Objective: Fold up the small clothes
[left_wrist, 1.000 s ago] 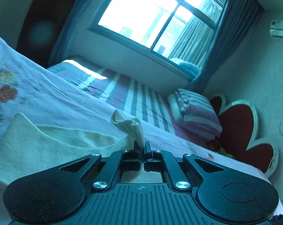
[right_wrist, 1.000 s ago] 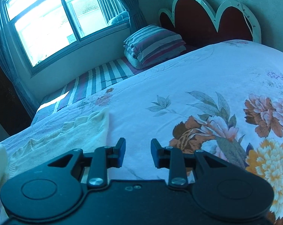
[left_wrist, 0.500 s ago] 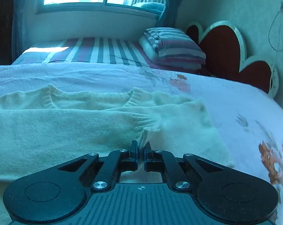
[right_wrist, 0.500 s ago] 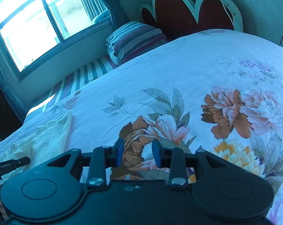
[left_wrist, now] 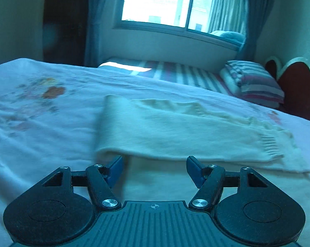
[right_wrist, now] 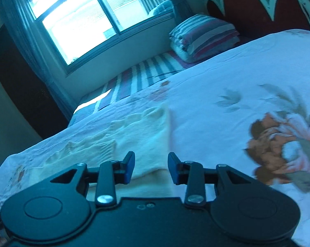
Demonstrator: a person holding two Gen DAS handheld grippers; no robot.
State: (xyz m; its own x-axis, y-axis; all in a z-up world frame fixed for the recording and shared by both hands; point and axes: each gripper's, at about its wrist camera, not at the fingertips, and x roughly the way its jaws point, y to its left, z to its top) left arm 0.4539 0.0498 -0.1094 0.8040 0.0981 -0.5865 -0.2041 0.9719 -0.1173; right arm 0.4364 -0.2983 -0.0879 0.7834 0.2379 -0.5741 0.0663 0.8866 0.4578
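A cream knitted sweater (left_wrist: 175,135) lies flat on the floral bedspread (left_wrist: 42,127), with one side folded over its body and a ribbed cuff at the right. My left gripper (left_wrist: 154,169) hovers over the sweater's near edge; its jaws are opening and nothing is between them. In the right wrist view the same sweater (right_wrist: 134,140) lies left of centre. There my right gripper (right_wrist: 150,167) stands open above the sweater's right edge, with cloth below the gap but not pinched.
A striped pillow (left_wrist: 255,82) and a red scalloped headboard (left_wrist: 296,86) are at the bed's right end. A striped sheet (right_wrist: 142,76) runs under the window (left_wrist: 175,2). Dark curtains hang on both sides.
My left gripper let go of the sweater's cuff, spread its jaws and swung left along the sweater. My right gripper moved back left, from above the floral print to the sweater's edge.
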